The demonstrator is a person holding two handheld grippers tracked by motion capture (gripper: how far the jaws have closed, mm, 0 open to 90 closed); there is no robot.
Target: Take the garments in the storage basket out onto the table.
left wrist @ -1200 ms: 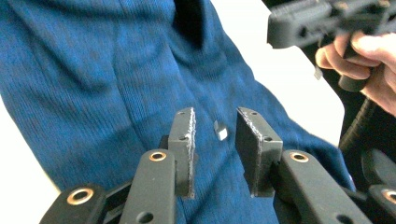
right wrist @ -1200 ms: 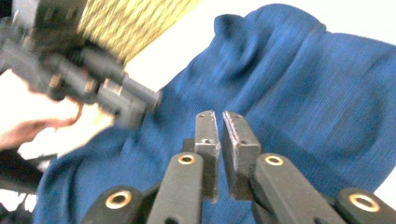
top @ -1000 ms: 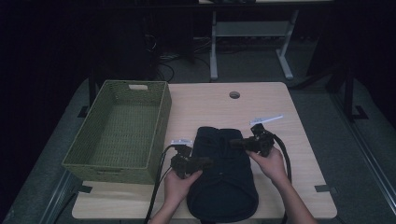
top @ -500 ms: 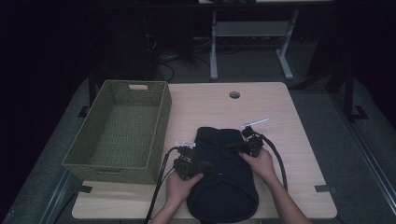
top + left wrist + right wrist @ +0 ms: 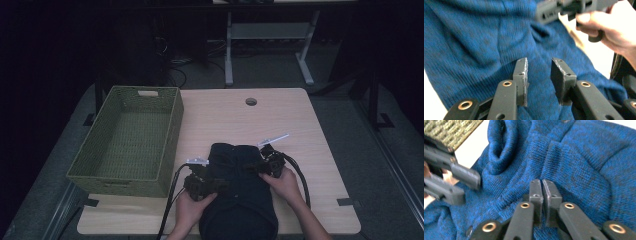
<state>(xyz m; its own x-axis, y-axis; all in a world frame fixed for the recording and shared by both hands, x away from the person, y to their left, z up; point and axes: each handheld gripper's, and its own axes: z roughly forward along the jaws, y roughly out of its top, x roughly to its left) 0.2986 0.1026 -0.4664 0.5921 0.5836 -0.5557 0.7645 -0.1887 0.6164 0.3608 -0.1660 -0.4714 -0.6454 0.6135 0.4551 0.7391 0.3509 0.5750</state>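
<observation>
The blue sweater (image 5: 240, 195) lies partly folded on the bench (image 5: 300, 125), basket (image 5: 130, 135) empty; left gripper (image 5: 539, 75) fingers apart over the knit, right gripper (image 5: 542, 192) fingers pressed together, gripping nothing visible.

Green woven basket (image 5: 131, 142) on table (image 5: 225, 117)

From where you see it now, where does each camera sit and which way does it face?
High view: above the person's side, looking forward and down on the table, the green basket and both hands.
Left gripper view: looks along its parted jaws over the blue sweater; the right hand shows.
Right gripper view: looks along shut jaws.
All share the sweater.
</observation>
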